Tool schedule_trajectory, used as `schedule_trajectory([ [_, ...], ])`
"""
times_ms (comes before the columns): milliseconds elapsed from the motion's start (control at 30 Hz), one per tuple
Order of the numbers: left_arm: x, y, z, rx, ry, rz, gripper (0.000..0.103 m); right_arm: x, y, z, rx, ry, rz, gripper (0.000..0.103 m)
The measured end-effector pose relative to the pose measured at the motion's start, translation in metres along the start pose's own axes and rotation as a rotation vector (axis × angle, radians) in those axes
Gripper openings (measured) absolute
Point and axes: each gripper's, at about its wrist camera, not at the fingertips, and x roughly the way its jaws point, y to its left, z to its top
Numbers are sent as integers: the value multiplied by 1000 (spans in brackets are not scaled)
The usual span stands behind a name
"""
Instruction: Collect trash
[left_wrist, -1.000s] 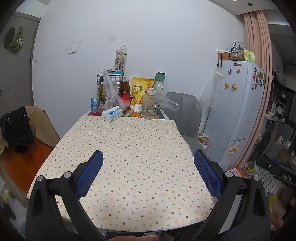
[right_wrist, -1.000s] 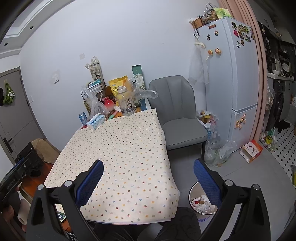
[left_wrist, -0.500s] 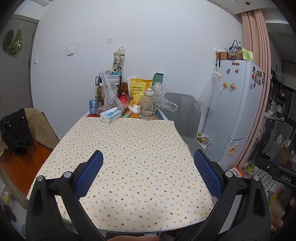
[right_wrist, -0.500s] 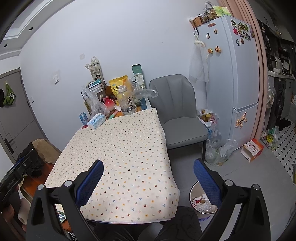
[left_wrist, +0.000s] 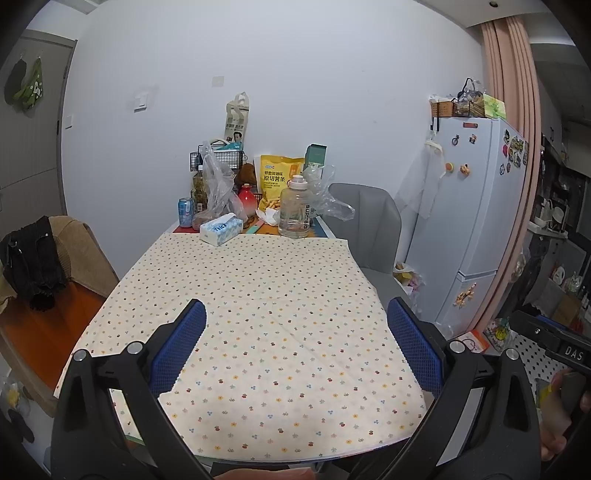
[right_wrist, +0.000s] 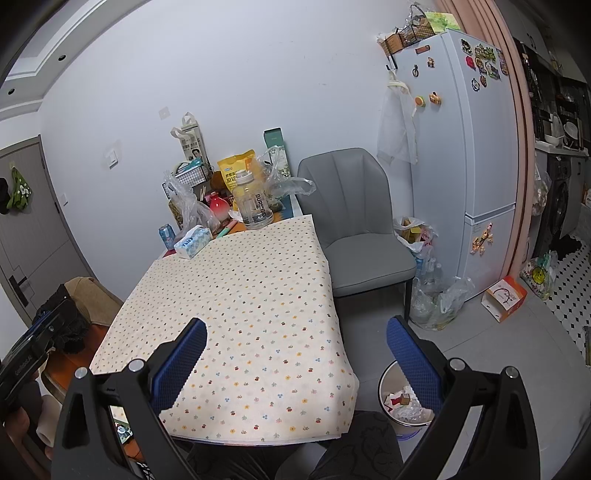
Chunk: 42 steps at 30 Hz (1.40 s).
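Note:
My left gripper (left_wrist: 295, 347) is open and empty above the near end of a table (left_wrist: 258, 295) with a flower-dotted cloth. My right gripper (right_wrist: 295, 354) is open and empty, held over the table's near right corner (right_wrist: 258, 332). A round bin (right_wrist: 397, 400) holding crumpled trash stands on the floor right of the table, partly hidden behind my right finger. At the table's far end are a soda can (left_wrist: 185, 211), crumpled plastic bags (left_wrist: 218, 192), a white wad (left_wrist: 271, 216), a tissue pack (left_wrist: 221, 230) and a clear jug (left_wrist: 294, 212).
A grey chair (right_wrist: 362, 236) stands right of the table, with a white fridge (right_wrist: 461, 155) and bags of rubbish (right_wrist: 432, 299) behind it. A cardboard box (right_wrist: 504, 299) lies on the floor. A chair with clothes (left_wrist: 44, 266) stands on the left.
Both grippers have drifted slightly back and up, so the table looks a little farther off. Both stay open and empty.

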Motion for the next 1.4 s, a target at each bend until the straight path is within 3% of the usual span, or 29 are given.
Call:
schedule_trajectory([
  [1100, -1, 1, -5, -2, 11, 20, 97, 4, 1, -7, -5, 16, 5, 95],
  [1400, 15, 1, -14, -4, 47, 11, 97, 19, -7, -10, 1, 44, -8, 95],
])
